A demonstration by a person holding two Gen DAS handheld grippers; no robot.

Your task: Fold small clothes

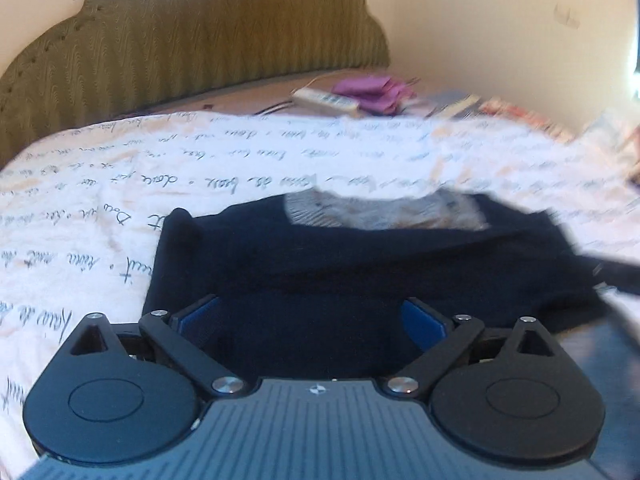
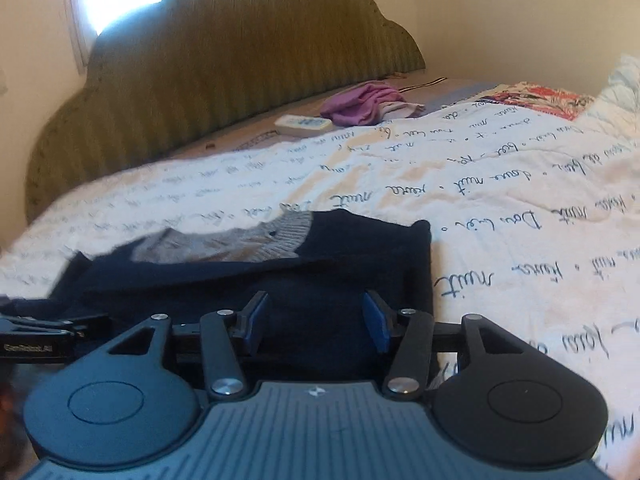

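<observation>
A dark sweater with a grey patterned panel lies flat on the bed's white script-printed cover, partly folded. Beyond the sweater, toward the green headboard, sit a purple cloth and a white remote; a floral fabric lies beyond and right of the sweater. Nothing stands between either tool and the sweater.

The left gripper hovers low over the sweater's near edge, fingers spread wide and holding nothing. The right gripper sits over the sweater's near right part, fingers moderately apart, also holding nothing; contact with the cloth cannot be told.
</observation>
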